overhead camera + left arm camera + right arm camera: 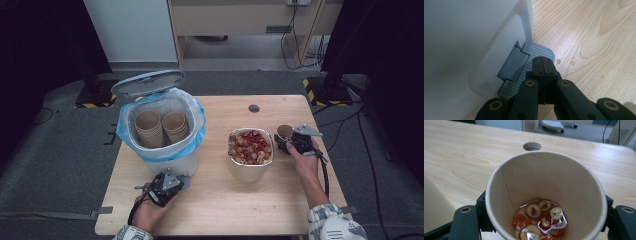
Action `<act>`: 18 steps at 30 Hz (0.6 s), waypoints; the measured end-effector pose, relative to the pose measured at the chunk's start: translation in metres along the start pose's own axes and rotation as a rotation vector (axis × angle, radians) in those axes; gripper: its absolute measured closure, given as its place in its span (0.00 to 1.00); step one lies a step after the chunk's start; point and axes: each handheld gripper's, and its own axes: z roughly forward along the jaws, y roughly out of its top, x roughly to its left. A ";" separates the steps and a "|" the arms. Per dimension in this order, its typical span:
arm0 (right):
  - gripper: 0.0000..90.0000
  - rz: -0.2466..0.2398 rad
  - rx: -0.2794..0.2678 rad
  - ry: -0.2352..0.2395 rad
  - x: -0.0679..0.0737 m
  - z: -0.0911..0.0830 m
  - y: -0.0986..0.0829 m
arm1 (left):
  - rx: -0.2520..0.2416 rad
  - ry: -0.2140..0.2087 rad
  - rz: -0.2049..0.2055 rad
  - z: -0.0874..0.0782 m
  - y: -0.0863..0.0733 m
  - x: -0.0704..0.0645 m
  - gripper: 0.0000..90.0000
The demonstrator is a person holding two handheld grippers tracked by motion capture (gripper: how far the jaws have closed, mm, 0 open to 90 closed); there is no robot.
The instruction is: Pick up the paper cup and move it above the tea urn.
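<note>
The white bin (162, 135) stands on the left part of the light wooden table (220, 200), and I take it as the landmark. Its grey lid (148, 82) is up behind it, a blue bag (199, 117) lines the rim, and two stacks of brown paper cups (162, 127) stand inside.

Just in front of the bin, at its foot, the left gripper (172, 181) is held low over the table. In the left gripper view its jaws are closed together, with nothing between them, and their tips press on the grey pedal (536, 48) that comes out from the bottom of the bin wall (474, 37).

To the right of the bin, near it, a metal bowl (250, 167) holds red and pale slices of dried fruit (250, 146).

Further right from the bin, just beside the bowl, the right gripper (290, 140) holds a paper cup (546, 195) upright. The jaws are clamped on both sides of the cup, and in the right gripper view some fruit slices (541, 220) lie wet on its bottom.

Behind the bowl a round cable hole (254, 108) sits near the far edge of the table. The table stands on dark grey carpet (60, 150). Behind the bin, further away, are a light wall panel (132, 30), wooden furniture (240, 20) and black cables (295, 45) on the floor.
</note>
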 end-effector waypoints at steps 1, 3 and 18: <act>0.32 -0.007 -0.006 0.002 0.000 -0.003 0.002 | 0.000 0.000 0.001 0.000 0.000 0.000 1.00; 0.32 -0.016 -0.016 0.005 -0.002 -0.010 0.006 | 0.000 0.000 0.000 0.000 0.000 0.000 1.00; 0.32 -0.091 -0.026 0.020 -0.021 -0.047 0.022 | 0.004 0.001 0.002 0.000 0.000 0.000 1.00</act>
